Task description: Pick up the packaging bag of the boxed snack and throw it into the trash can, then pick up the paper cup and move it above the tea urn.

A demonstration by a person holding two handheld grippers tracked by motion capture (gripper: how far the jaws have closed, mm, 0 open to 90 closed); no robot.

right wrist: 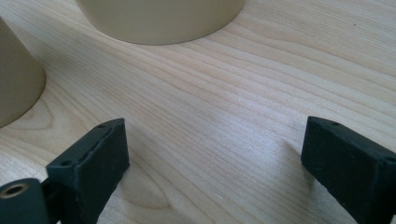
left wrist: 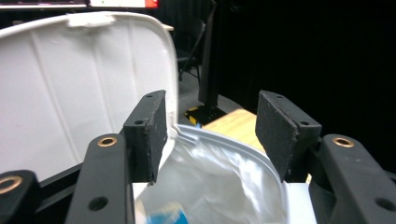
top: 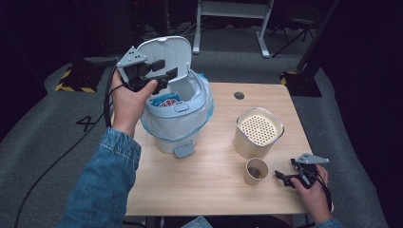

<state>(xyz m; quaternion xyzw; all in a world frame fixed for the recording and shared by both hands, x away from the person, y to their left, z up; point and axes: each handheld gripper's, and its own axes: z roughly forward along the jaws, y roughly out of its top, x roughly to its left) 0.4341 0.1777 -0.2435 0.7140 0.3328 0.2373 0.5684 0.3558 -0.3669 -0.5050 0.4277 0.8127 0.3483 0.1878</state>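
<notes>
A pale wooden worktop [top: 209,185] stands on grey carpet [top: 43,142]. At its left sits a small white bin [top: 177,128], lid [top: 166,54] raised upright at the far side, lined with a pale blue bag [top: 205,114]; a blue-and-white packet [top: 165,99] lies inside. At right stands a beige container [top: 258,133] with a perforated top; touching or just beside its near side is a small beige cup [top: 256,172] holding something dark. A dark round spot [top: 239,95] marks the worktop's far edge. Beyond, a white frame [top: 233,23] stands on the floor, with yellow-and-black hazard tape [top: 71,88] at far left.
</notes>
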